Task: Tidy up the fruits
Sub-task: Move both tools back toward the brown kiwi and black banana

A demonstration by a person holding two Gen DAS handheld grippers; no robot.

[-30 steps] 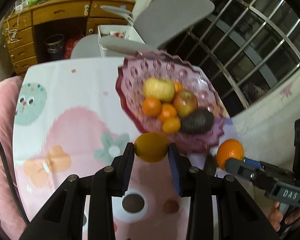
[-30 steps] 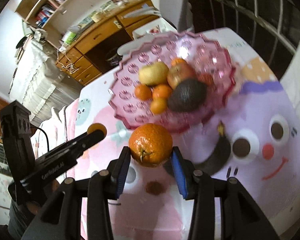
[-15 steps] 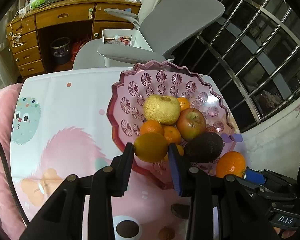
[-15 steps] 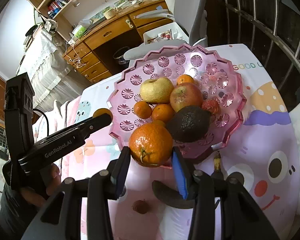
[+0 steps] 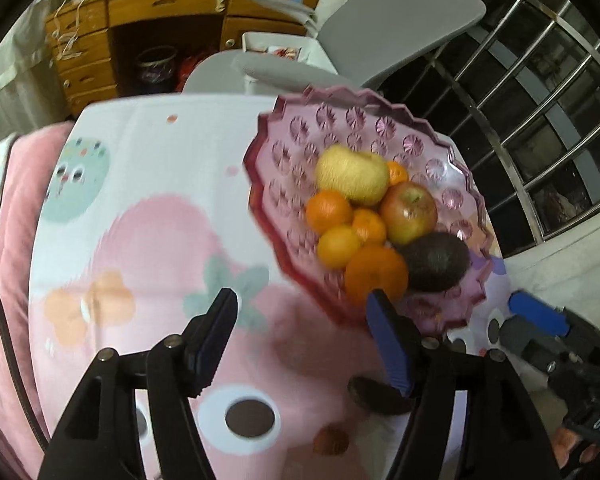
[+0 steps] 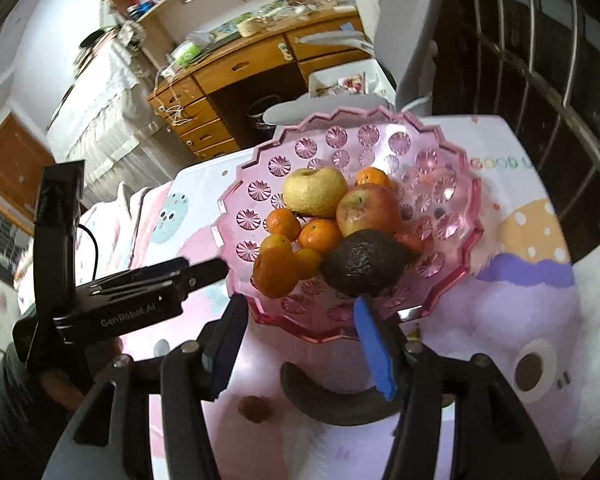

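Observation:
The pink glass bowl (image 5: pixel 268 148) (image 6: pixel 452 292) holds a pear (image 5: pixel 350 178), an apple (image 5: pixel 408 212), an avocado (image 5: pixel 436 262) and several oranges. A yellow-orange citrus (image 5: pixel 338 246) and a large mandarin (image 5: pixel 376 274) (image 6: pixel 274 272) lie at the bowl's near side. My left gripper (image 5: pixel 300 316) (image 6: pixel 216 268) hangs just short of the bowl's near rim, its jaws opening with nothing between them. My right gripper (image 6: pixel 300 328) (image 5: pixel 520 322) is over the near rim, its jaws opening too, also with nothing between them.
A blackened banana (image 6: pixel 332 404) (image 5: pixel 376 394) and a small brown fruit (image 6: pixel 254 408) lie on the cartoon-print tablecloth (image 5: pixel 160 240) below the bowl. A grey chair (image 5: pixel 380 28) and a wooden desk (image 5: pixel 160 4) stand beyond the table. A window grille (image 5: pixel 540 100) is at right.
Both grippers let go of their fruit: the yellow-orange citrus and the large mandarin now rest in the bowl. Both pairs of jaws have spread, and the left gripper has drawn back from the bowl.

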